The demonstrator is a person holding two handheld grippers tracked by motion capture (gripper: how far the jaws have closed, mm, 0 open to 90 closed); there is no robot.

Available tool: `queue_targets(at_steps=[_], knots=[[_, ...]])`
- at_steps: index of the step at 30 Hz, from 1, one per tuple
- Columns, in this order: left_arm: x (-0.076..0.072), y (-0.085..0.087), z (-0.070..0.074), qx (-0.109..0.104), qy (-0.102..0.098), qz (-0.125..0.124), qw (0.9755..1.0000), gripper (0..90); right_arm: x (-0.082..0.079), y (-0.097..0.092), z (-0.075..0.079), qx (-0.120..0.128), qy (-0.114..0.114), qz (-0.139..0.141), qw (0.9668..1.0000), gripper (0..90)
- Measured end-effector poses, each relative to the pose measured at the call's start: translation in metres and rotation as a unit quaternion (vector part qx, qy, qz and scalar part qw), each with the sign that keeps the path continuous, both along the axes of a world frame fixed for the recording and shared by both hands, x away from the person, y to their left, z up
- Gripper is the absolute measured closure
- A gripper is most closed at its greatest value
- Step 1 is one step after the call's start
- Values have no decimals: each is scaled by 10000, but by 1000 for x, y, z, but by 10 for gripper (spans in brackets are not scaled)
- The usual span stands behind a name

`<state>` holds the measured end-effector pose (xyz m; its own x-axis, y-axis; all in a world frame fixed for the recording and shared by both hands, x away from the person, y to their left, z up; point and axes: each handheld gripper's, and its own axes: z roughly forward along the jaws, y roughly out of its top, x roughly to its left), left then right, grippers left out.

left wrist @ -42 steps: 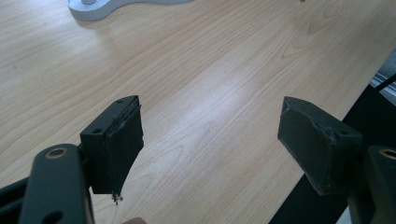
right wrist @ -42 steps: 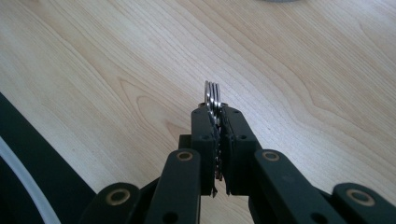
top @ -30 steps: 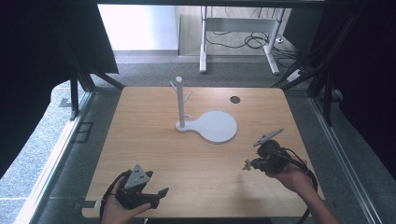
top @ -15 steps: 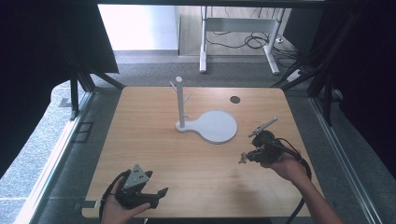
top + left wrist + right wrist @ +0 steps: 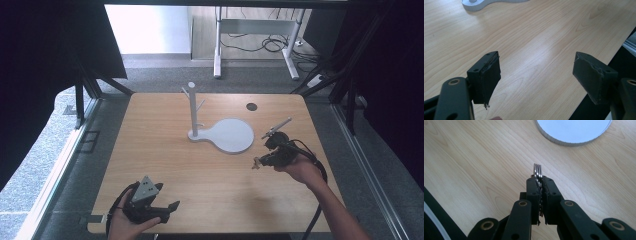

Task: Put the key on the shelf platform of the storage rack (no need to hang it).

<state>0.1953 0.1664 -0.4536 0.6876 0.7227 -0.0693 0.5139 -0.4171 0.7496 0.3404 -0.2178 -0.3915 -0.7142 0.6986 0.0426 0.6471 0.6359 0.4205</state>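
Right now my right claw (image 5: 257, 162) is clamped on a small metal ring (image 5: 537, 172), a key-ring sort of loop; its bright coils stick up edge-on from between the two jaws in the right gripper view, with the jaws pressed tight against it. From the high view that claw hangs over the wooden surface (image 5: 165, 150), just beside the round end of the white stand (image 5: 227, 134), on the side nearer me and toward the right edge. A thin rod pokes up from the top of this gripper, and its cable loops back along my right forearm.

The white stand has a flat base with a round plate at one end and an upright post (image 5: 192, 107) at the other; short pegs branch off the post near its top. It sits roughly in the middle of the surface.

My left claw (image 5: 536, 75) is well apart from the stand, down at the near edge of the surface. Its jaws stand wide apart with nothing between them, just bare wood showing through the gap. A grey three-cornered plate rides on top of it.

Beyond the stand, near the far right corner, a small dark round hole (image 5: 251, 106) sits in the surface.
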Motion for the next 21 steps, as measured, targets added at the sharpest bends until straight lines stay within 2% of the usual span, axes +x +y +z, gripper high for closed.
queue_targets(at_steps=[21], knots=[[0,3,1,-11,-4,24,10000,226,27,21,4,-2,68,88,9999,851]])
